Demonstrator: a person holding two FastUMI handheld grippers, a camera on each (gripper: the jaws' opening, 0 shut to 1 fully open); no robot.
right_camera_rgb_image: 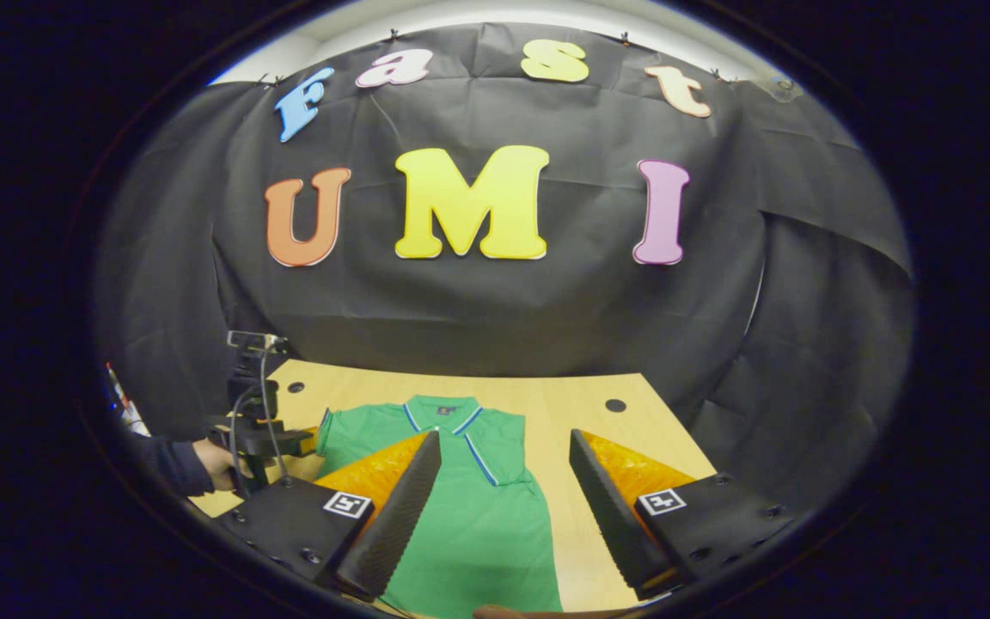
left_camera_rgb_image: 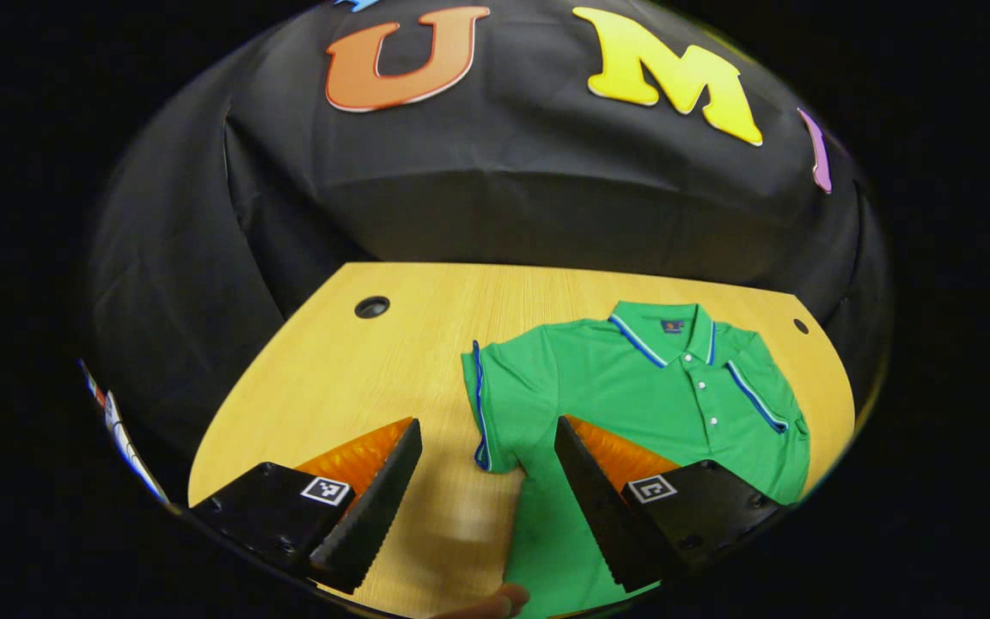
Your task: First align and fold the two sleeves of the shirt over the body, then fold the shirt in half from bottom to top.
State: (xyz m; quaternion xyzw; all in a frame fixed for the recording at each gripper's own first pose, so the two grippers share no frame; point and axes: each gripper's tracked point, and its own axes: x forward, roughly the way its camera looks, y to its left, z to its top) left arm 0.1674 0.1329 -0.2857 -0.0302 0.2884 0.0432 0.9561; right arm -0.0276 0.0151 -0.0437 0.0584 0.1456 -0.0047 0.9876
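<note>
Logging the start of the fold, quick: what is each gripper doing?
Left gripper: open, holding nothing, above the shirt.
Right gripper: open, holding nothing.

No wording is showing clearly enough to be read. A small dark neck label (left_camera_rgb_image: 673, 326) is sitting inside the collar of the green shirt (left_camera_rgb_image: 632, 387), carrying a tiny orange mark too small to make out; in the right gripper view the same label is appearing only as a dark patch. Square black-and-white coded markers are sitting on the bodies of the left claw (left_camera_rgb_image: 486, 481) and the right claw (right_camera_rgb_image: 504, 499), one on each finger mount (left_camera_rgb_image: 326, 490); they are patterns, not letters or numbers.
</note>
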